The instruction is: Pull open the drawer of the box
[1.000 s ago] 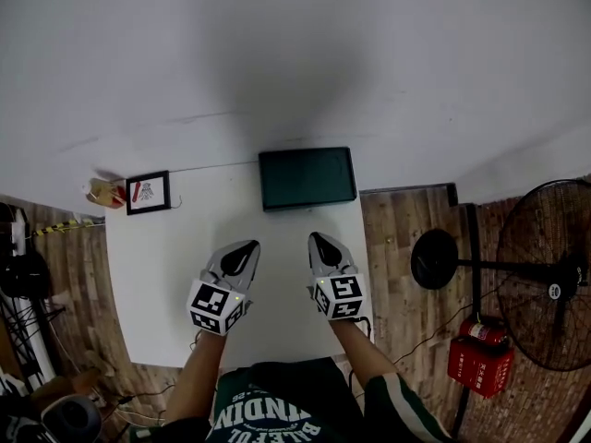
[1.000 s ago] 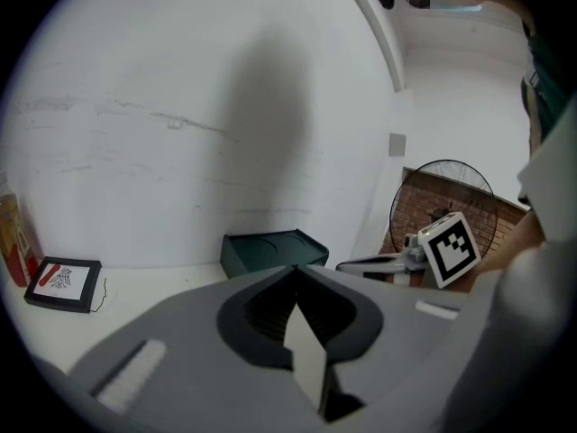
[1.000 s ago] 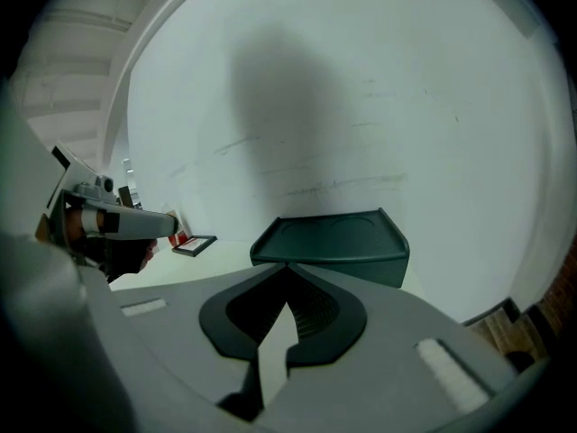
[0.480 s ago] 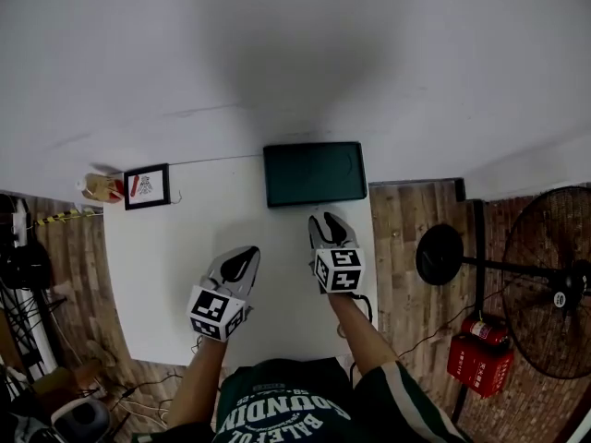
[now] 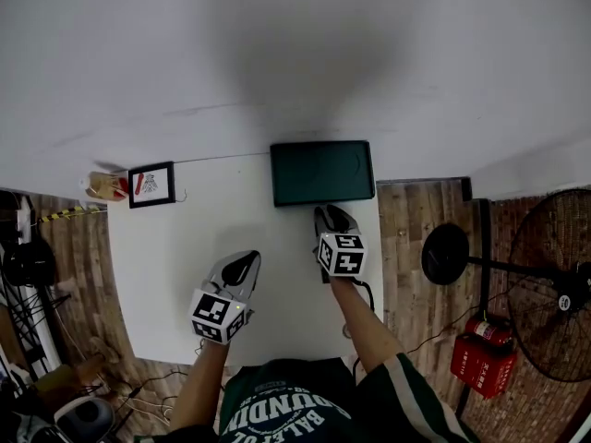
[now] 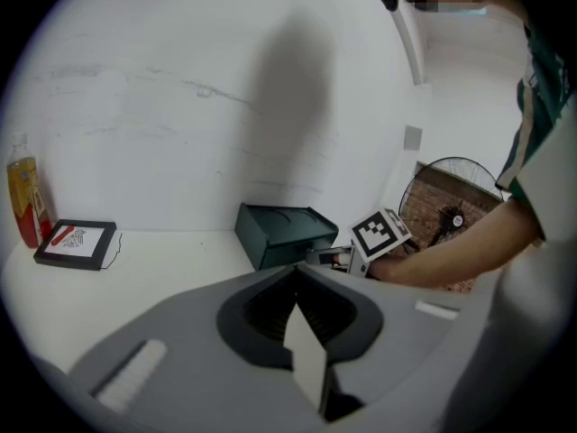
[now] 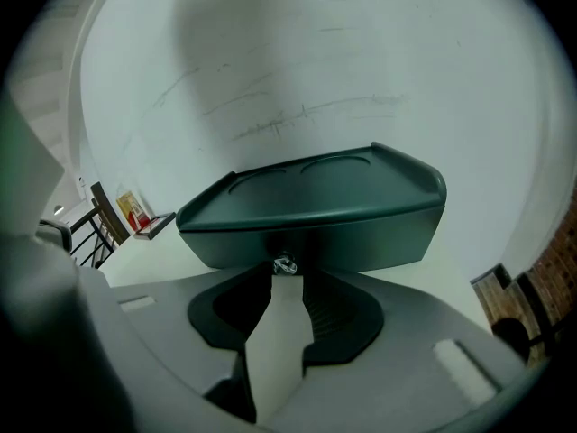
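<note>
White table (image 5: 166, 275), one green box (image 5: 321, 172) upper centre, one drawer knob (image 7: 285, 264). Two grippers: right gripper (image 5: 331, 214) jaws just opened, apart at knob; left gripper (image 5: 242, 264) closed, empty.

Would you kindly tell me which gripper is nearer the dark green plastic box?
Right. The right gripper is right before the box, jaws just opened, knob at their tips; the left gripper hangs back leftward.
</note>
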